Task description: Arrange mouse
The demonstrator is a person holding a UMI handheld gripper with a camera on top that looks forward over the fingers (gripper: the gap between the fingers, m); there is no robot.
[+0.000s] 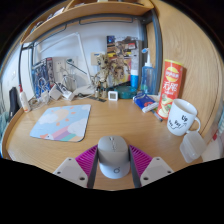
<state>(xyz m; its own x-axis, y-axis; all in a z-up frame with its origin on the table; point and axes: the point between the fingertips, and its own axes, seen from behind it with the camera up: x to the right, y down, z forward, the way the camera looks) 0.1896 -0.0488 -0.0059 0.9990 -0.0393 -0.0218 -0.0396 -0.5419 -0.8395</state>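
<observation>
Gripper view: claw (113,165) holds the mouse (113,155) at the desk's (105,122) near edge, mousepad (60,122) ahead.

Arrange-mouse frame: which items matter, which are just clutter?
Job:
- grey rounded computer mouse, between the fingers of the gripper
- pastel patterned rectangular mouse mat

Clutter:
- white ceramic mug
- red cylindrical crisp can
- blue flat packet

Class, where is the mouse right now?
In the gripper view, the grey mouse sits between the claw's pink pads, just short of the mouse mat.
</observation>
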